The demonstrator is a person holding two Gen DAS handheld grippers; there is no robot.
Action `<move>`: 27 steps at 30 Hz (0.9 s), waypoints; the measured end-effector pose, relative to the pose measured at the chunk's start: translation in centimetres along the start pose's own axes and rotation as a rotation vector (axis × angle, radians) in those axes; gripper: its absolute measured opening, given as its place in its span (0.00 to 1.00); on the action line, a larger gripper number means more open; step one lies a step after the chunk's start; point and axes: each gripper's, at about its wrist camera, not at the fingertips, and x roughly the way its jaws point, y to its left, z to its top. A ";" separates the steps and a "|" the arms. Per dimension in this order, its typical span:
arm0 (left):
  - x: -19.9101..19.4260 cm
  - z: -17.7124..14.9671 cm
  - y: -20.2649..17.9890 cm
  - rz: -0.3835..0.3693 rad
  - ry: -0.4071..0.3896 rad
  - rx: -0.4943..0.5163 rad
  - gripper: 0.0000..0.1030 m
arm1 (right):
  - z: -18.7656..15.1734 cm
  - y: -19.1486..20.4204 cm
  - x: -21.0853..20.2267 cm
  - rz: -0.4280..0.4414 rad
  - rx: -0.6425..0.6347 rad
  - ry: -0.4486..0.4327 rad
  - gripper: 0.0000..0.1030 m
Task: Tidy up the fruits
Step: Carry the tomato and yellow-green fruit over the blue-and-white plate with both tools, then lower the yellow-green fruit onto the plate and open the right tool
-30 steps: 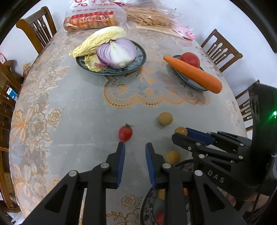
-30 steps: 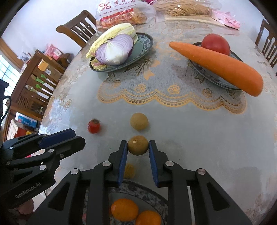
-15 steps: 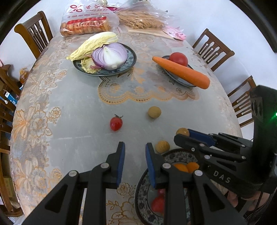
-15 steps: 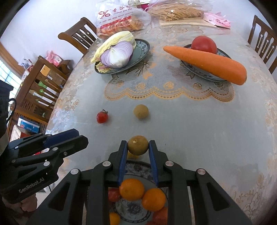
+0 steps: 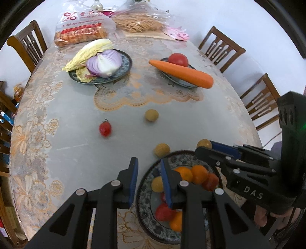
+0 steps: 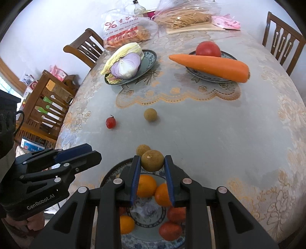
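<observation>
At 12 o'clock, on the table's far edge, a printed plastic bag of snacks point(image 6: 124, 31) lies beside a clear bag of dried noodles point(image 6: 183, 18), with a pink packet point(image 6: 227, 23) to its right. A bottle point(image 6: 138, 8) stands behind them. A wooden chair point(image 6: 84, 47) waits at 10 o'clock, another chair point(image 6: 283, 40) at 2 o'clock. At 9 o'clock stands a wooden shelf point(image 6: 47, 103) holding boxes.

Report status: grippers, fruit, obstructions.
Right gripper shut on a longan, over the fruit plate. Left gripper shut, empty. Cherry tomato and two longans loose on the table. Nothing in the way.
</observation>
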 end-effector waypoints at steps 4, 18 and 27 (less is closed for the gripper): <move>0.0 -0.5 -0.7 -0.013 0.012 0.023 0.24 | -0.6 -0.3 -0.7 -0.007 0.013 -0.007 0.25; 0.4 -2.6 -1.5 -0.067 0.064 0.064 0.24 | -3.2 -0.5 -1.7 -0.007 0.031 0.013 0.25; 1.6 -3.9 -1.0 -0.078 0.118 0.068 0.24 | -4.4 -0.1 -1.5 0.002 0.031 0.040 0.25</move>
